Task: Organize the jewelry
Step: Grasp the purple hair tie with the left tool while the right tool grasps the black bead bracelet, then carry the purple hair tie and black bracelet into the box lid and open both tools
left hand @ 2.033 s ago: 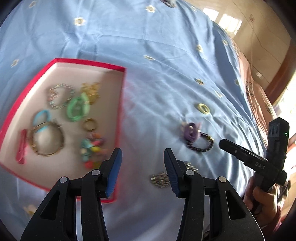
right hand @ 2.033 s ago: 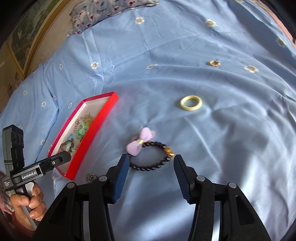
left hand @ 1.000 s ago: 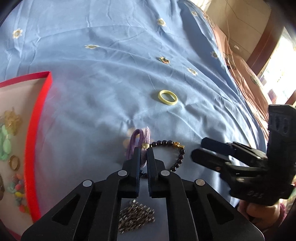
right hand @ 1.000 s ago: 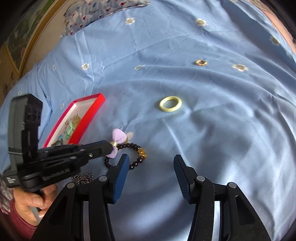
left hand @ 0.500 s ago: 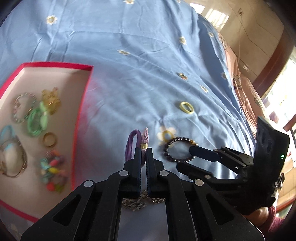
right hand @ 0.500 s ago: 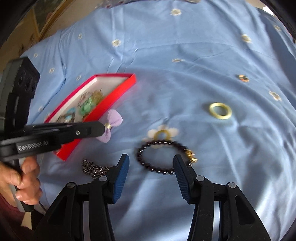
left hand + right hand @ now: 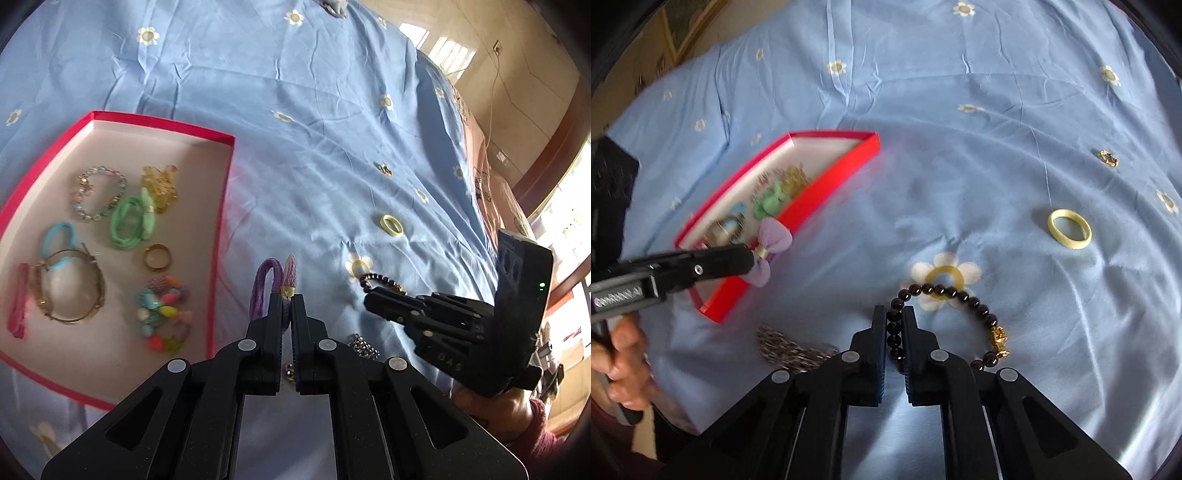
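Across the bed we count most pieces boxed; left tongs grip the bow tie, right tongs clamp the bead bracelet, ring and chain remain.

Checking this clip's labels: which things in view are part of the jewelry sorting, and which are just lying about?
Part of the job:
- red box
- purple bow hair tie in the left gripper
- dark bead bracelet in the right gripper
- yellow ring
- silver chain
- small gold charm

Just lying about:
- blue flowered bedsheet
- wall cable
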{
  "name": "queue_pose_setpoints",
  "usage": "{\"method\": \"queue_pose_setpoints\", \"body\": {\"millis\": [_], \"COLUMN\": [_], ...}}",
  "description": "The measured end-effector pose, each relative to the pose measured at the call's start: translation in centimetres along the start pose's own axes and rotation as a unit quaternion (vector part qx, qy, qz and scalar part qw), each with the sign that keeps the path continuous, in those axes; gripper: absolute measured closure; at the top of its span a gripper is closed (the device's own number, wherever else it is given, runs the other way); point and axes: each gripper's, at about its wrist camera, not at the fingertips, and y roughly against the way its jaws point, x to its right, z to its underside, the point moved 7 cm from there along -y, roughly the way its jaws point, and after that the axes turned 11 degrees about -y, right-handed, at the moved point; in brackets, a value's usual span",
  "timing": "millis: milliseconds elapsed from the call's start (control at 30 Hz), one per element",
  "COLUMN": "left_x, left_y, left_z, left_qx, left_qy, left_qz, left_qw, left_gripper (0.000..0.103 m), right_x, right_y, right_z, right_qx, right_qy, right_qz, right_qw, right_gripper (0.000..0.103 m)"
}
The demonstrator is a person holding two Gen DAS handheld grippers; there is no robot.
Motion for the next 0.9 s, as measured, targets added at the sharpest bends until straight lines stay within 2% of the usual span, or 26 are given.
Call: {"method": "queue_pose_setpoints", "body": {"millis": [367, 633, 900], "left_x": [-3.0, -7.1, -11.1], "left_y": [3.9, 7.4, 9.3], "left_z": [0.5, 1.9, 3.4], "left_qx": [0.030, 0.050, 0.060], "left_qy": [0.023, 0.058, 0.095], "left_qz": [-0.032, -0.068, -0.100], "left_qw": [0.9988, 0.9947, 0.9886], "left_gripper": [0.100, 0.100, 0.100], "right_x": [-4.9, -9.0, -12.8], "right_y": [3.1, 2.1, 1.1], "right_z": [-2.7, -3.3, -3.5], "right_qx": [0.048, 0.032, 0.025], "right_qy": [0.005, 0.001, 0.019], "right_qz": [-0.061, -0.122, -0.148], "right_qw": [0.997, 0.992, 0.989], "right_gripper": [0.096, 0.096, 0.096]}}
